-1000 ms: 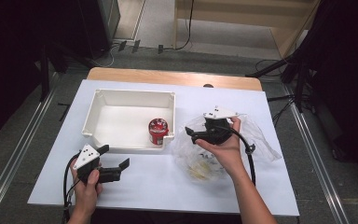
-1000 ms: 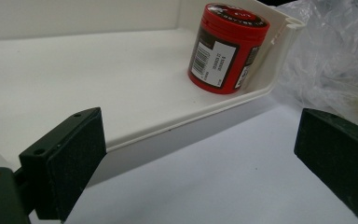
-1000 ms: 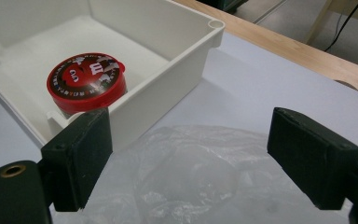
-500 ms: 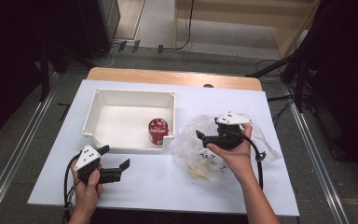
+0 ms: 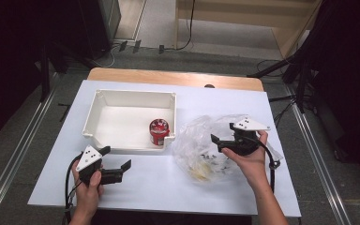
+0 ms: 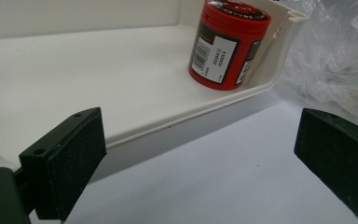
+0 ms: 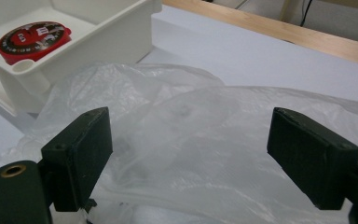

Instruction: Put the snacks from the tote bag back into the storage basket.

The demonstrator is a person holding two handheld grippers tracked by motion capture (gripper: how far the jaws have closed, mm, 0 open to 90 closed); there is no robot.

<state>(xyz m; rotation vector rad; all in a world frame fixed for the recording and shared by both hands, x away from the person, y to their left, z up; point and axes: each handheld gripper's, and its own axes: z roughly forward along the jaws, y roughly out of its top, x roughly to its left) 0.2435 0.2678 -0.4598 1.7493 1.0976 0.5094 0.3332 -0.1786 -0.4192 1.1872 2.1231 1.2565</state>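
A red can stands upright in the near right corner of a white bin. Right of the bin lies a crumpled clear plastic bag with some yellowish contents. My right gripper hovers open over the bag, its jaws pointing left toward the bin. In the right gripper view the bag spreads between and below the open right gripper, and the can's lid shows at top left. My left gripper rests open just in front of the bin. In the left gripper view the left gripper is empty and faces the can.
A white sheet covers the table, and a wooden strip shows along the far edge. Dark floor, rails and cables surround the table. The bin's near wall lies close ahead of the left gripper.
My right gripper has drifted right and nearer, staying open over the bag. The left gripper and the can have not moved.
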